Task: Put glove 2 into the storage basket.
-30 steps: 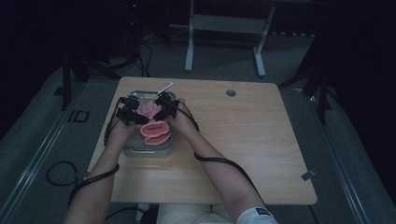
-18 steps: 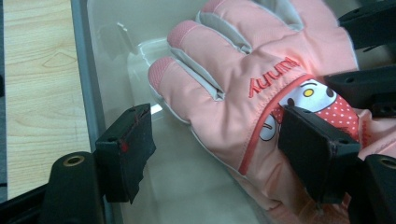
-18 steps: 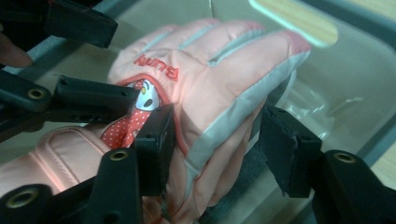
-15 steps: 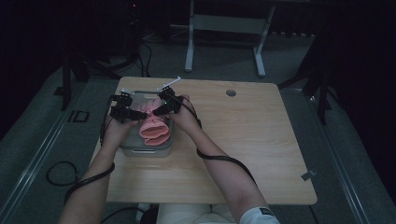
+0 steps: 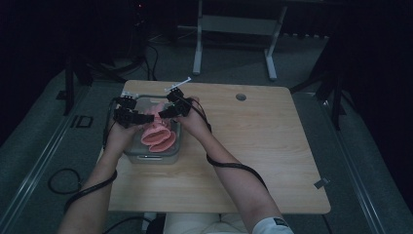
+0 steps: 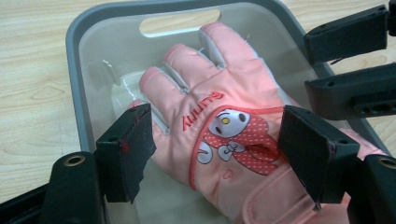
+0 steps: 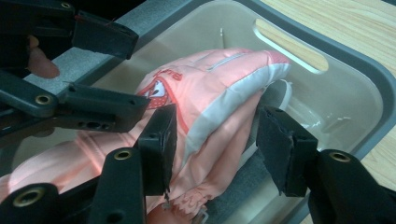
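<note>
Seemingly the coming move turns on how the pink fabric glove with a cartoon print (image 5: 157, 136) lies below both grippers, inside the clear plastic bin with a grey rim (image 5: 141, 157) on the wooden surface (image 5: 272, 146). From the high view, the left gripper (image 5: 141, 118) and right gripper (image 5: 164, 113) hover above the bin's far half, tips nearly meeting; 1 second ago they sat lower, down at the glove.

The left gripper view looks straight down on the glove (image 6: 219, 130): its long axis runs away from the gripper, fingertips toward the bin's far handle slot, cuff nearest. The jaws stand well apart, straddling the palm without pressing it.

The right gripper view has the glove (image 7: 210, 107) just ahead and below, bunched, between parted jaws that have just been closing slightly; nothing is pinched. Both grippers look about equally near.
</note>
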